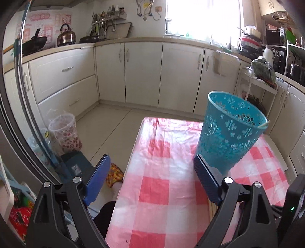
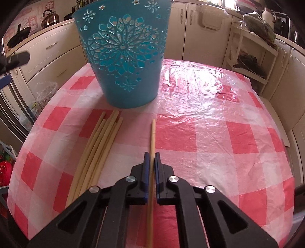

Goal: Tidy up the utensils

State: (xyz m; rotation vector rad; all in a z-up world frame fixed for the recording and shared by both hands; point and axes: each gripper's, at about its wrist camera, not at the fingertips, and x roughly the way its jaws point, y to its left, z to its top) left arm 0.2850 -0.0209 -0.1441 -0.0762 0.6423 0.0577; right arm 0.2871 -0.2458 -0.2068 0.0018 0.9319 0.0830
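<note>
Your right gripper (image 2: 152, 158) is clamped on a single pale wooden chopstick (image 2: 152, 137), which runs straight forward between the blue pads, its far tip pointing toward the bucket and lying on or just above the cloth; can't tell which. Just left of it, a loose bundle of pale wooden chopsticks (image 2: 97, 148) lies flat on the table, far ends close to the base of the teal perforated plastic bucket (image 2: 122, 55). The bucket stands upright on the red-and-white checked plastic tablecloth (image 2: 205, 118), which is wrinkled and glossy under the window light. Your left gripper (image 1: 150, 166) hangs spread wide with nothing between its fingers, over the table's left edge, the bucket just beyond its right finger. Around the table: cream kitchen cabinets (image 1: 143, 72), a steel kettle (image 1: 66, 35) and a black wok (image 1: 34, 43) on the counter, a bright window (image 1: 202, 17), and a bag-lined floral bin (image 1: 63, 133) on the tiled floor.
</note>
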